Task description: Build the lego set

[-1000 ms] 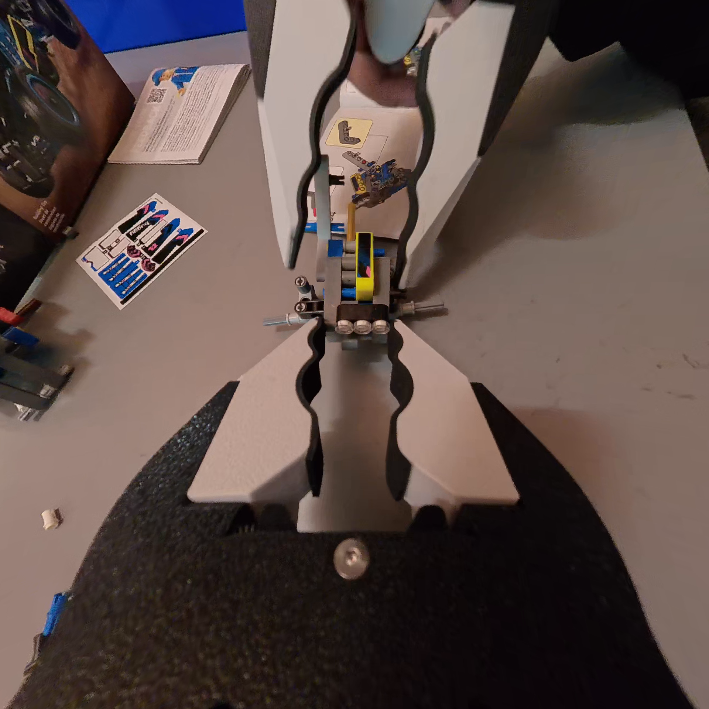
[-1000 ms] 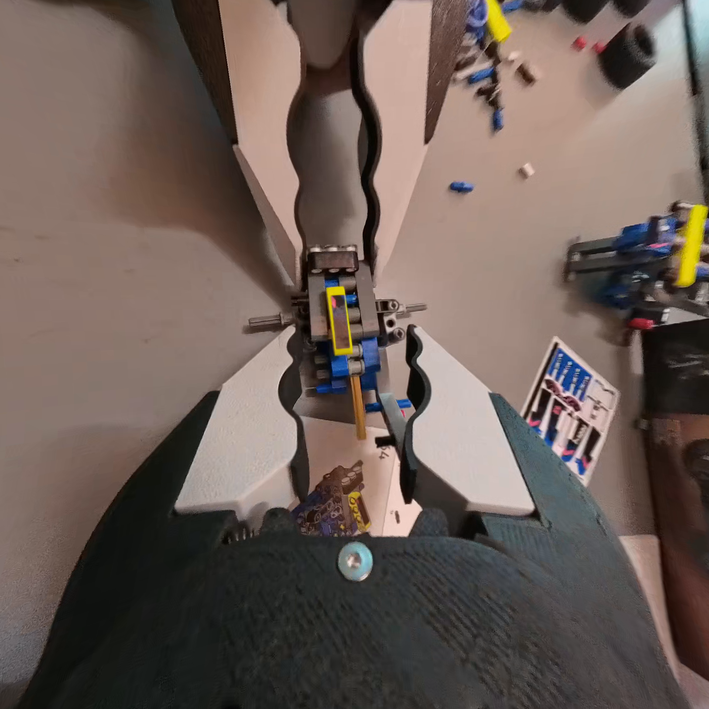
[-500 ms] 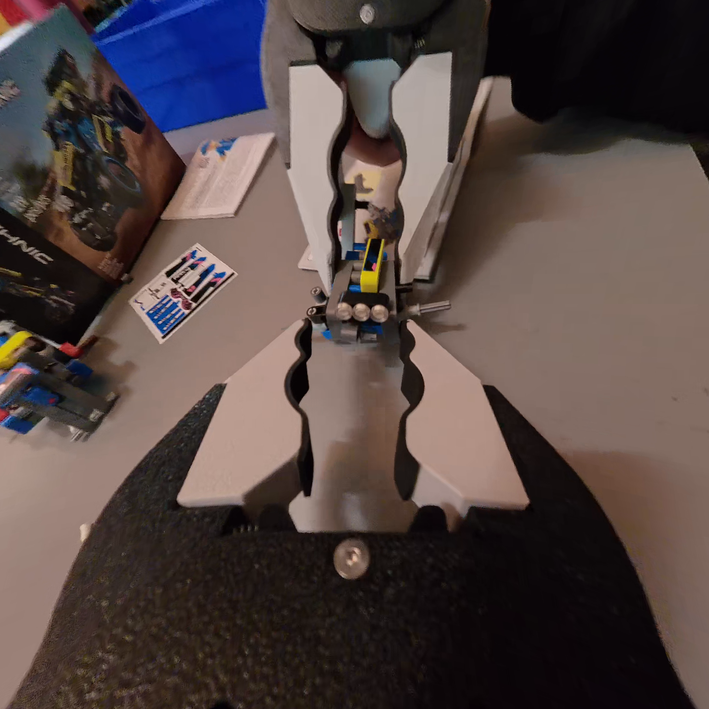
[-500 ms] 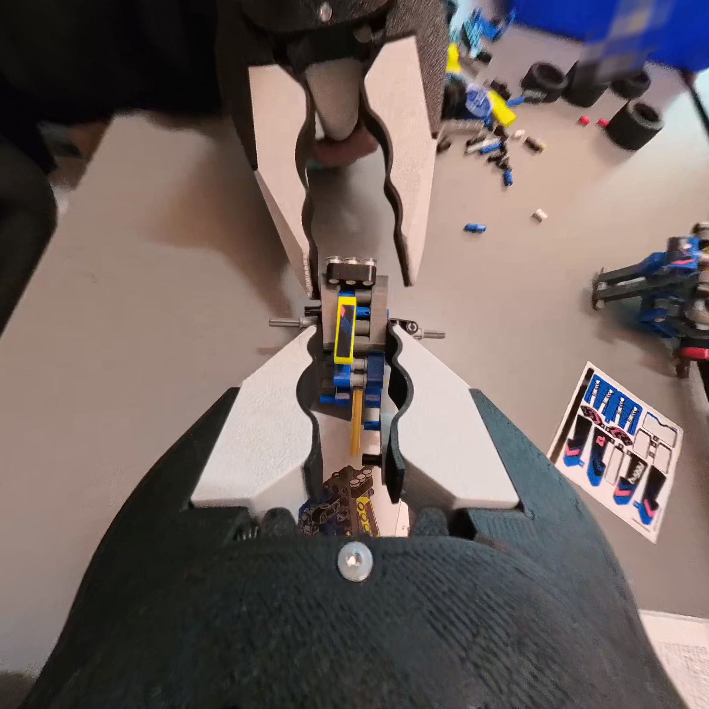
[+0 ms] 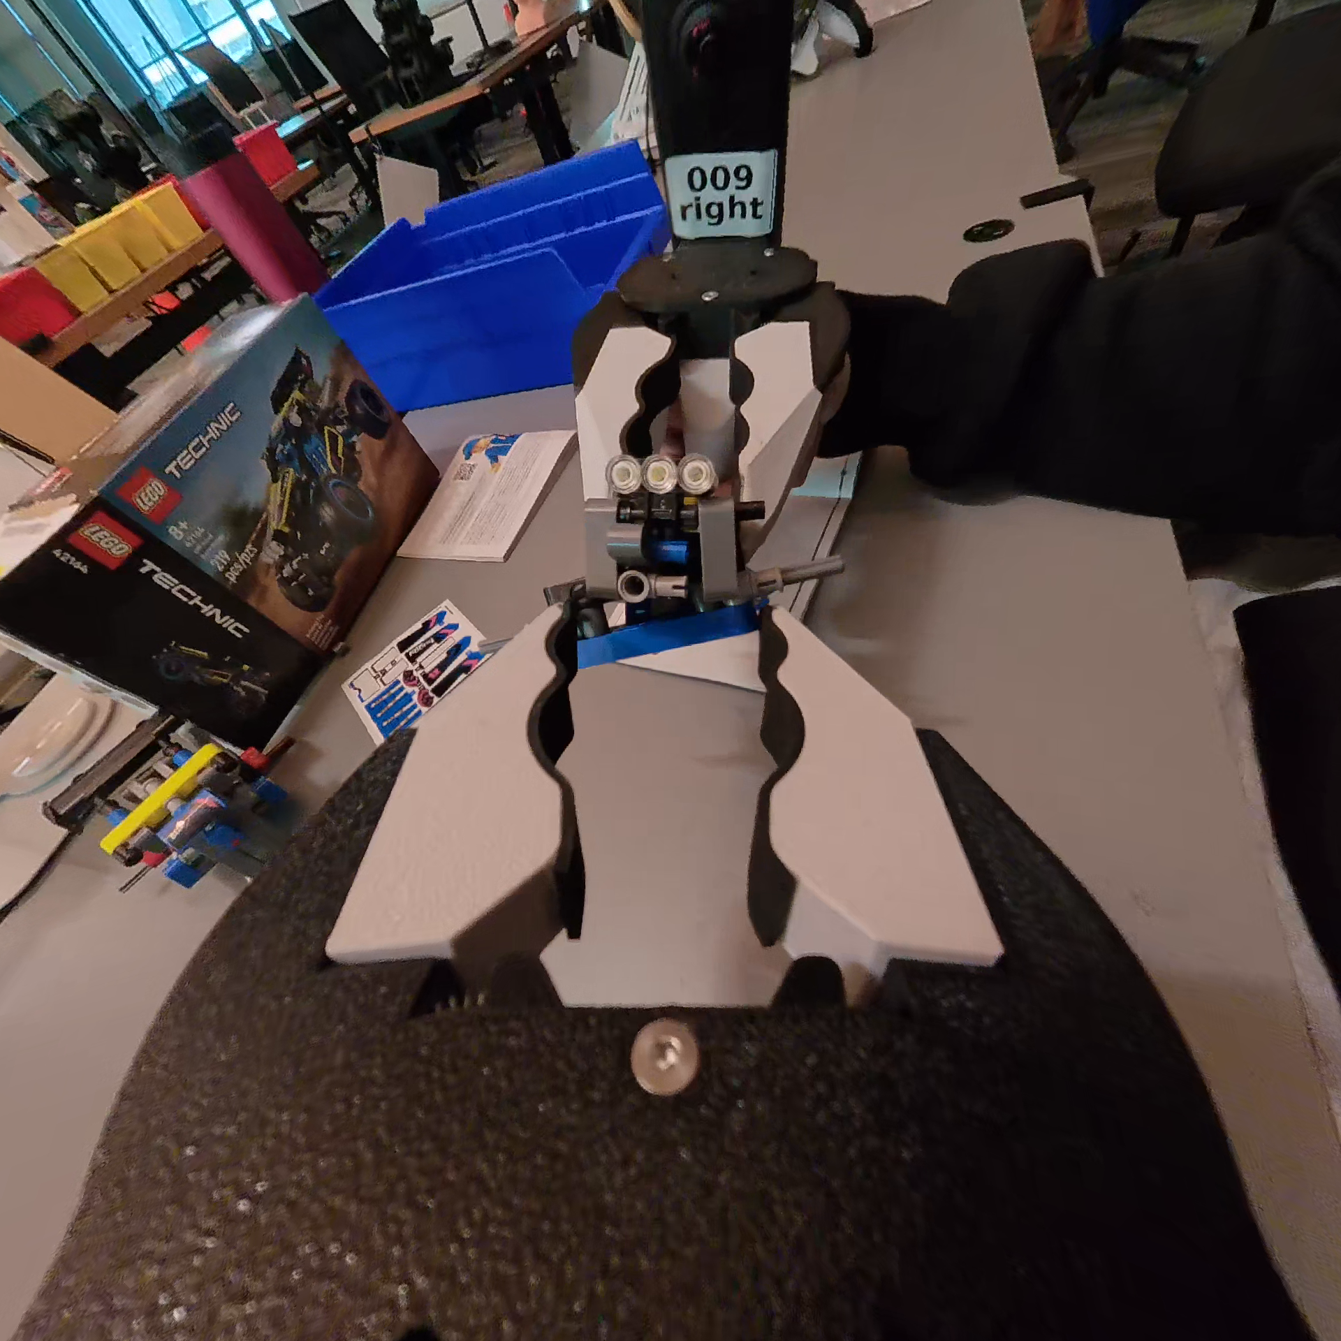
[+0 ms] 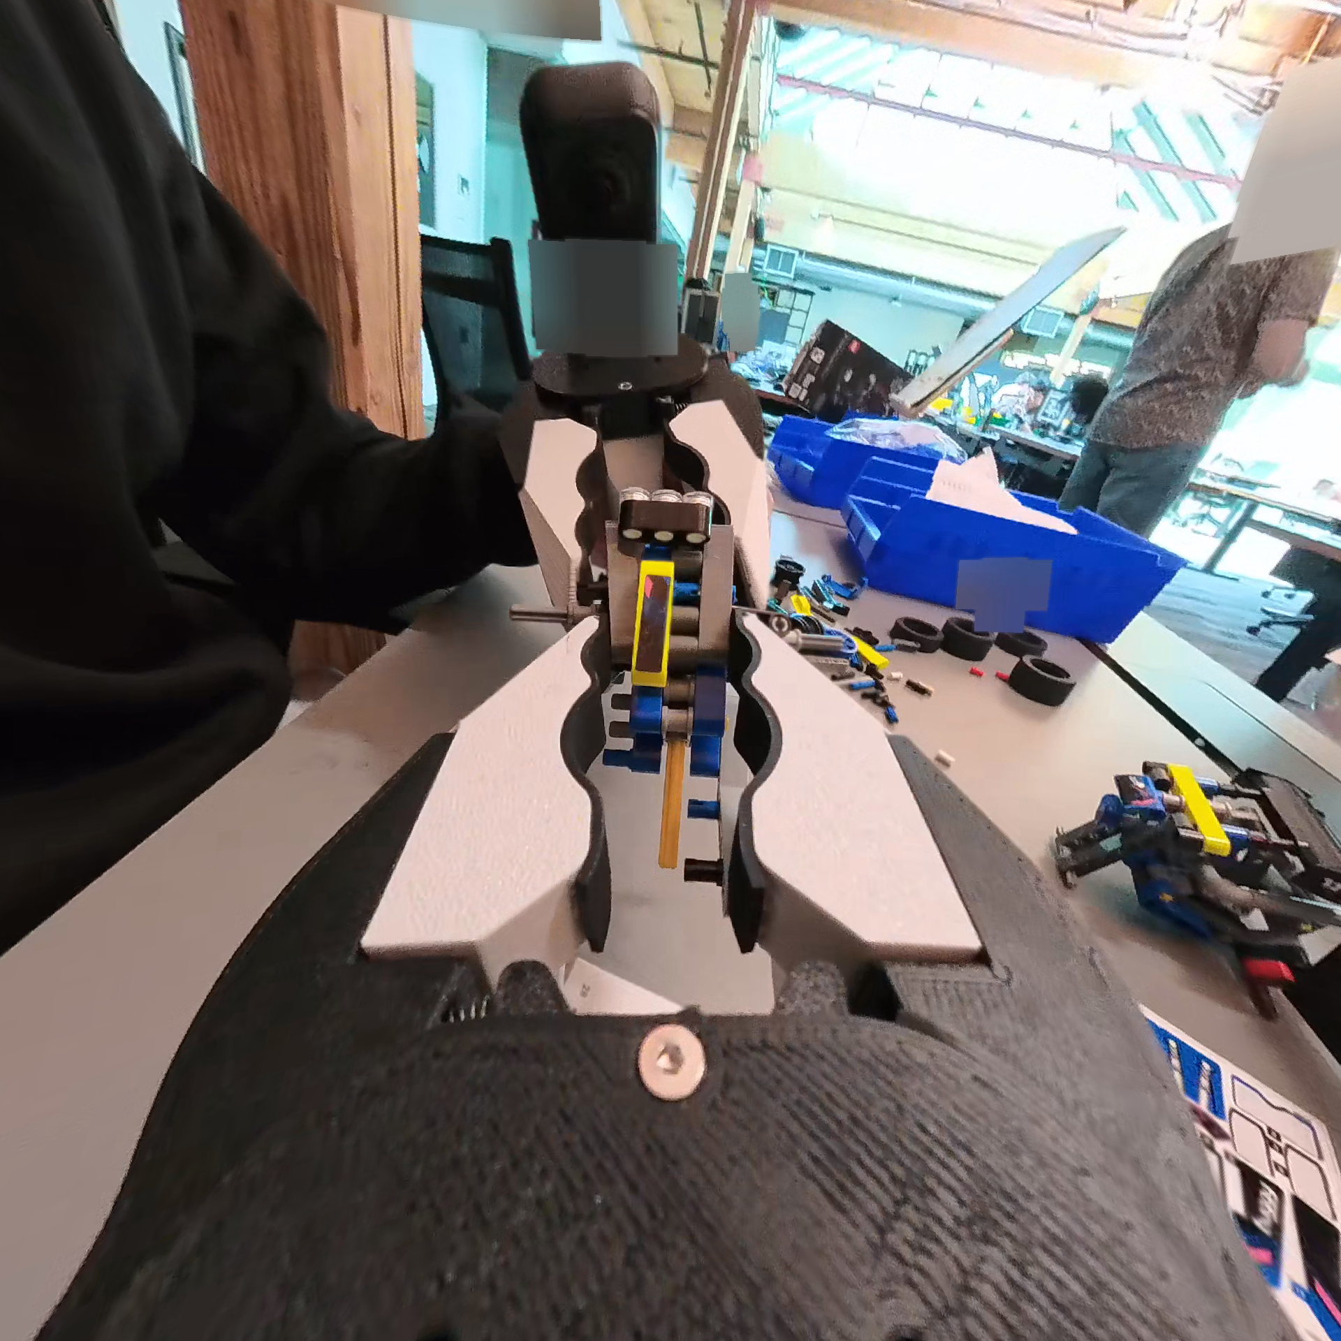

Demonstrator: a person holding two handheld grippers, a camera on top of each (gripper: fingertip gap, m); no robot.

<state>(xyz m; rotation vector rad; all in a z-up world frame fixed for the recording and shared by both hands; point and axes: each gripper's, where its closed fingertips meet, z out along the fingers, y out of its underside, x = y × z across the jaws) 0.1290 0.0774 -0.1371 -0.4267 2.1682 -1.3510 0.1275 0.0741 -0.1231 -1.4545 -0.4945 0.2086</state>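
A small brick assembly [image 6: 653, 624] of grey, blue and black parts, with a yellow beam and three clear studs at one end, is held up above the grey table [image 6: 1016, 755]. My right gripper [image 6: 667, 638] is shut on its grey sides. In the left wrist view the assembly [image 5: 657, 537] stands upright in that far gripper. My left gripper [image 5: 664, 624] is open, its tips just below and on either side of the assembly's lower end, without pressing on it. A black sleeve [image 5: 1088, 377] holds the right gripper.
A toy set box [image 5: 218, 522], a booklet [image 5: 501, 493], a sticker sheet [image 5: 413, 675], a blue bin [image 5: 493, 305] and a second partial build [image 5: 181, 820] lie to the left. Black tyres [image 6: 1038, 678] and loose pieces [image 6: 863, 653] lie ahead; a person [image 6: 1175, 377] stands behind. The tips of both grippers are at nearly the same place.
Both grippers have risen from the table and tilted up. The assembly has come up with the right gripper. My left jaws have widened around its end.
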